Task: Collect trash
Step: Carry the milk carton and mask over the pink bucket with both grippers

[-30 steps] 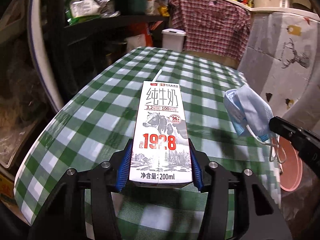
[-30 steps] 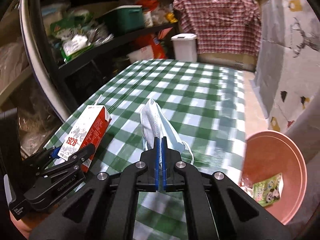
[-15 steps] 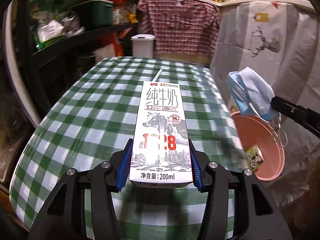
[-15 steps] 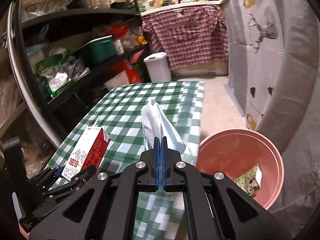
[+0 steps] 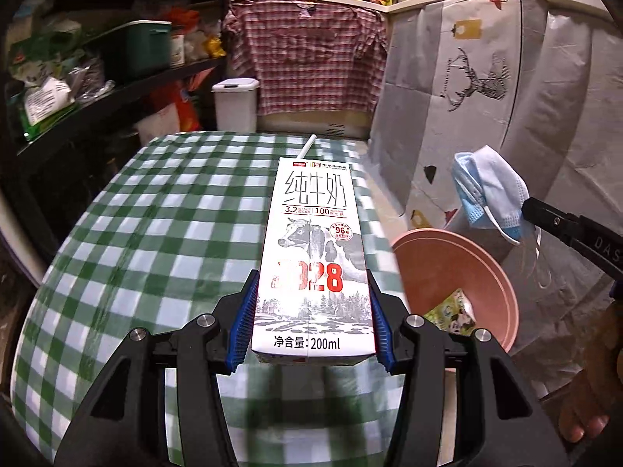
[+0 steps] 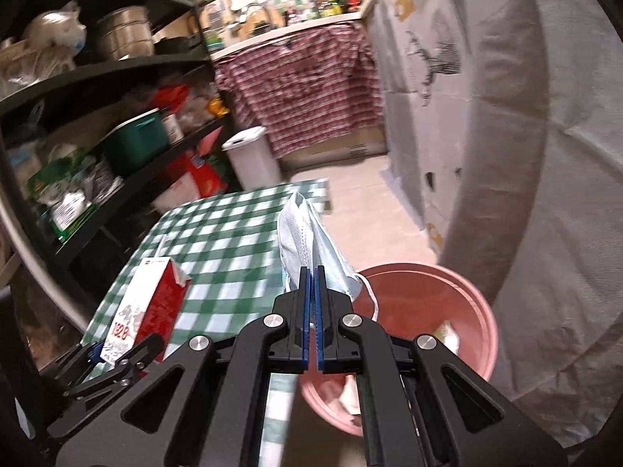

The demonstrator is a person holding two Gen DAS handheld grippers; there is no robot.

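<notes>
While the left tongs (image 5: 313, 325) pinch the base of a white 200 ml milk carton with red numerals and a cow print (image 5: 314, 257) between blue ribbed pads (image 5: 244, 323), the carton lies lengthwise along the fingers, its white straw (image 5: 306, 147) pointing away from the camera. Carton is held above the bench covered in green-and-white checked cloth (image 5: 155, 233), near that bench's right edge.

Right tongs (image 6: 310, 272) are pressed together on a crumpled light-blue disposable face mask (image 6: 301, 233); the mask stands up past the fingertips, one white ear loop (image 6: 372, 295) hanging to the right. In the left wrist view the mask (image 5: 488, 198) hangs beyond the bench edge, above and behind the round pink plastic basin (image 5: 486, 268) on the floor (basin already holds a small green-printed packet (image 5: 453, 309)). In the right wrist view the basin (image 6: 459, 292) sits just right of the bench.

Background: dark shelving with a green storage box (image 5: 146, 46), white lidded bin (image 5: 235, 103), red plaid cloth (image 5: 307, 62) hung below a counter.
</notes>
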